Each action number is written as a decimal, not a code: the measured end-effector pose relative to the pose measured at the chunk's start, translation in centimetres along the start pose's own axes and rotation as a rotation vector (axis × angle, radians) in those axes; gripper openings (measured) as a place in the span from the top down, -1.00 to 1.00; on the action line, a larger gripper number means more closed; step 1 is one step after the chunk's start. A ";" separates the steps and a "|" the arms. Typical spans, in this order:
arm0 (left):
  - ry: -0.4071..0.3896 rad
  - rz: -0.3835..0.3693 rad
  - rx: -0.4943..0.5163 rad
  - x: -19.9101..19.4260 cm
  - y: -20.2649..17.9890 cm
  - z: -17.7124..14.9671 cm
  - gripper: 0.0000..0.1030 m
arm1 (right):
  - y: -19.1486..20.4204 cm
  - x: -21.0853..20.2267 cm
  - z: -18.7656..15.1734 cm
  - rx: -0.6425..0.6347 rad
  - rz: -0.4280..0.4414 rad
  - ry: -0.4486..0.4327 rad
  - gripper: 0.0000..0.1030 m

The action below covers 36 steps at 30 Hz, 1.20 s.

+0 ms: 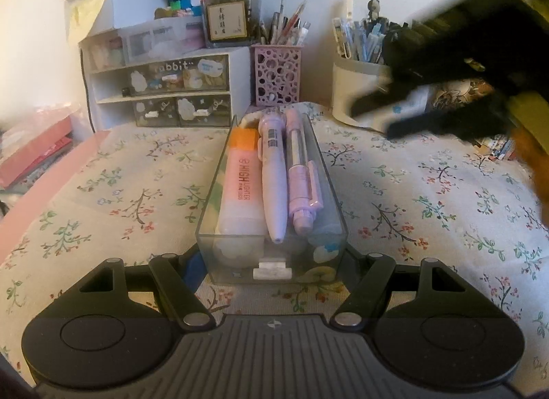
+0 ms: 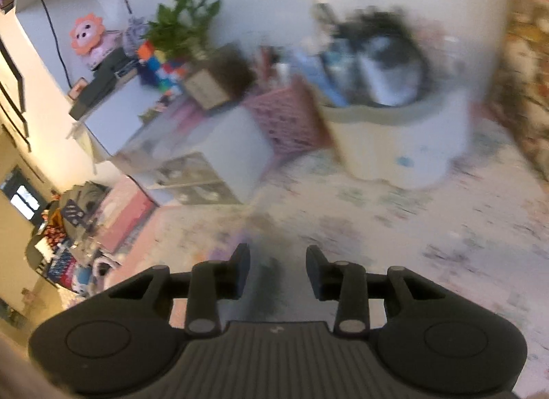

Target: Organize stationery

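The clear drawer tray (image 1: 272, 261) lies lengthwise on the floral tablecloth (image 1: 103, 193), clamped at its near end by the left gripper (image 1: 272, 263), and holds an orange-capped highlighter (image 1: 240, 179), a pale lilac pen (image 1: 273, 176) and a purple clip pen (image 1: 302, 176) side by side. The right gripper (image 2: 278, 270) hangs above the cloth with its jaws parted and seemingly nothing between them, though that view is blurred. Behind the tray stand a pink perforated pen holder (image 1: 277, 73) and a cream pen pot (image 1: 357, 90).

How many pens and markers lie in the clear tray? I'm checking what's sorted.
3 in the clear tray: orange-capped highlighter at left, white pen in the middle, purple pen at right. More may hide underneath.
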<state>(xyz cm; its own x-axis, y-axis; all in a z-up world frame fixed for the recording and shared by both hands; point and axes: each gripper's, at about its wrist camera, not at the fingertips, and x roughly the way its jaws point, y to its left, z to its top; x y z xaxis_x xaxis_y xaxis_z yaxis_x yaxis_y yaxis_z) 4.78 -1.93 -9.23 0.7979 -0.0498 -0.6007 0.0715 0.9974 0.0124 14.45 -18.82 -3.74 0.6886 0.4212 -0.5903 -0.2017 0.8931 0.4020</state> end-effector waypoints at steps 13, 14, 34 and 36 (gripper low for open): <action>0.082 -0.015 0.014 2.1 0.1 2.4 -0.40 | -2.9 -2.9 -5.2 -0.096 -0.169 0.000 0.24; 0.085 -0.015 0.014 2.2 0.0 2.4 -0.40 | -3.1 -3.0 -5.4 -0.092 -0.170 0.005 0.24; 0.035 -0.014 0.002 2.9 0.0 2.4 -0.41 | -4.0 -4.1 -6.5 -0.160 -0.286 -0.074 0.08; 0.037 -0.011 0.001 2.8 0.0 2.3 -0.41 | -3.8 -4.0 -6.6 -0.168 -0.292 -0.075 0.06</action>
<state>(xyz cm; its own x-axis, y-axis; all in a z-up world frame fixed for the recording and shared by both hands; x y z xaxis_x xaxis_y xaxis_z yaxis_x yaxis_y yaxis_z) 8.39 -2.21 -9.04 0.7746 -0.0587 -0.6298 0.0805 0.9967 0.0061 7.88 -22.88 -7.53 0.7825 0.1366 -0.6075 -0.0961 0.9904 0.0990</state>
